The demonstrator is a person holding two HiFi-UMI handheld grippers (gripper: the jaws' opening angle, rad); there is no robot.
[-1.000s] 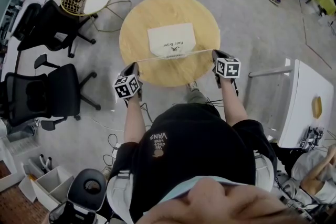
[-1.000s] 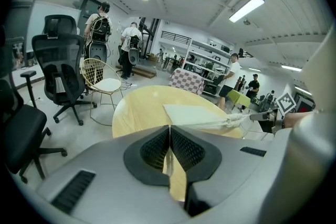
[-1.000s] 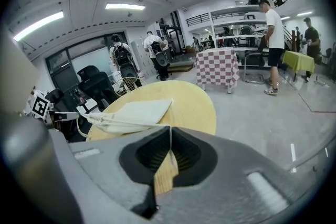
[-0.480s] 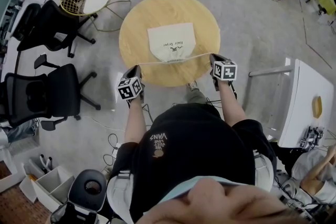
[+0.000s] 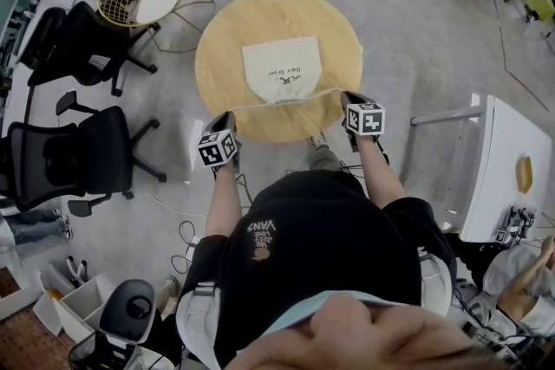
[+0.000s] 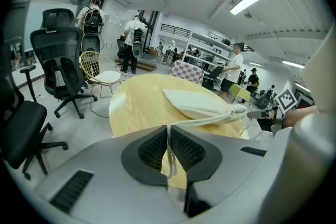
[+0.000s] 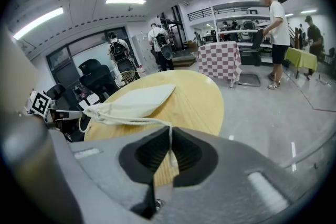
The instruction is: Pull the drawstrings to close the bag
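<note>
On the round wooden table, seen from the head view, a cream drawstring bag lies flat near the middle, its gathered mouth at the near edge. From that mouth the drawstring runs out to both sides in a shallow curve. The left gripper has one end at the table's near left rim and the right gripper has the other at the near right rim.

Looking along the left gripper, the jaws stand almost together and have just been opening a little, with the drawstring pinched between their ribbed pads. The cord leads right to the puckered mouth of the bag on the table.

Looking along the right gripper, the jaws are likewise nearly closed and have just been easing apart, with the drawstring caught between the pads. It runs left to the bunched mouth of the bag, which rests on the table.
</note>
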